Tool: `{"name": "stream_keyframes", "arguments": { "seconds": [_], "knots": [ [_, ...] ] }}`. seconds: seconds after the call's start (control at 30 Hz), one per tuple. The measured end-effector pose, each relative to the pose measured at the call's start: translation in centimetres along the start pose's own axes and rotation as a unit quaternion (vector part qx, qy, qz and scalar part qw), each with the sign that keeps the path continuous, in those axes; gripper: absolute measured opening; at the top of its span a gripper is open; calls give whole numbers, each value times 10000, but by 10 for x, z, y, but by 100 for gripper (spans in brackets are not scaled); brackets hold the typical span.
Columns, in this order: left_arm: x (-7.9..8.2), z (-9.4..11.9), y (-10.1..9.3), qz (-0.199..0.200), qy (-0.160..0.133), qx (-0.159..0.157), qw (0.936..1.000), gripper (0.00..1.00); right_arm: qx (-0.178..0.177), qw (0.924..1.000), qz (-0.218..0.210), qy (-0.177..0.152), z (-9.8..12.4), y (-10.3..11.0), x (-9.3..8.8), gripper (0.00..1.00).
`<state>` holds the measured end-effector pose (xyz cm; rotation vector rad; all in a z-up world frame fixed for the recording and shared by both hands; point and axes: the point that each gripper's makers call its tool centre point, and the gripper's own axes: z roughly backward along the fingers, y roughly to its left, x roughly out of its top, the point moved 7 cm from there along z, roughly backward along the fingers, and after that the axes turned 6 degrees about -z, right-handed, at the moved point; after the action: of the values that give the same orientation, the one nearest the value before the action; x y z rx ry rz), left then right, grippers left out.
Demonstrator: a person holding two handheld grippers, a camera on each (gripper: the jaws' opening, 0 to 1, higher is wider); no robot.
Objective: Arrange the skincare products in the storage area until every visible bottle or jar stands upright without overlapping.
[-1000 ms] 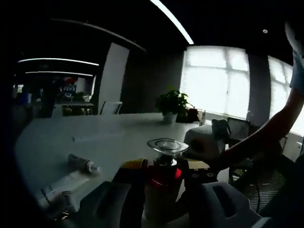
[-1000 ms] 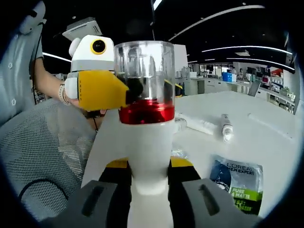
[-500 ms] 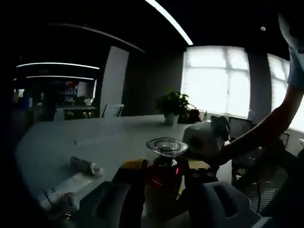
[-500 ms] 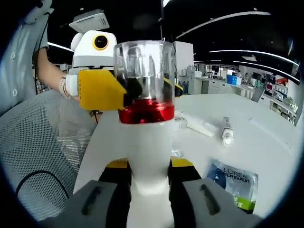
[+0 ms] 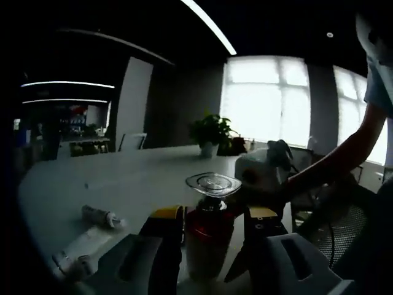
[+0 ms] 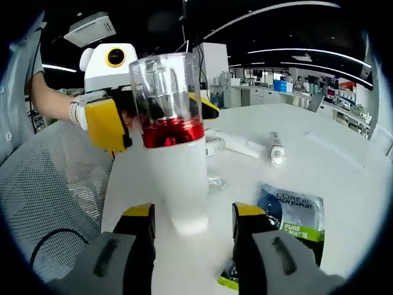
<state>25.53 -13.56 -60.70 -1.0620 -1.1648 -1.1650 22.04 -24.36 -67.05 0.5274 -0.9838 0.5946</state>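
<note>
A white bottle (image 6: 175,178) with a red band and a clear cap stands upright on the white table (image 6: 331,160). My right gripper (image 6: 193,212) is open, its yellow-tipped jaws standing clear on either side of the bottle's base. The left gripper (image 6: 161,114) reaches in from the far side at cap height, its jaws apart around the cap. In the left gripper view the same bottle (image 5: 209,246) stands between my left gripper (image 5: 214,215) jaws, with a small gap on each side. Behind it is the right gripper's white body (image 5: 264,172).
A L'Oreal sachet (image 6: 295,215) lies flat to the right of the bottle. Two tubes (image 6: 276,150) (image 6: 236,144) lie further back, also seen as tubes (image 5: 98,215) (image 5: 73,261). A grey mesh chair (image 6: 55,184) stands at the table's edge. A potted plant (image 5: 209,129) sits far off.
Both grippers have opened off the white bottle, which now stands free on the table. The right gripper view has drawn back and swung a little.
</note>
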Motion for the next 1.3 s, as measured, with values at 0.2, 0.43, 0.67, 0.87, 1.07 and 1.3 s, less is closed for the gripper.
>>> {"name": "stream_keyframes", "arguments": {
  "seconds": [0.2,0.43,0.67,0.87,1.07,1.3],
  "knots": [
    [-4,3,3,-115,187,-168,9996,39,-75,10000,-23,-58,22,5,7,53],
    [-18,10,7,-166,431,-206,9987,36,-296,9976,-355,-517,49,20,25,52],
    [-28,9,6,-221,658,-298,9971,32,-776,9838,-797,-1409,52,32,53,41],
    [-29,7,4,-301,786,-222,9962,27,-1279,9750,-918,-1566,40,41,72,42],
    [-28,3,2,-333,867,-93,9956,27,-1710,9705,-820,-1490,28,42,75,37],
    [-26,-5,2,-373,919,37,9951,27,-2010,9670,-636,-1430,30,32,78,32]
  ]
}}
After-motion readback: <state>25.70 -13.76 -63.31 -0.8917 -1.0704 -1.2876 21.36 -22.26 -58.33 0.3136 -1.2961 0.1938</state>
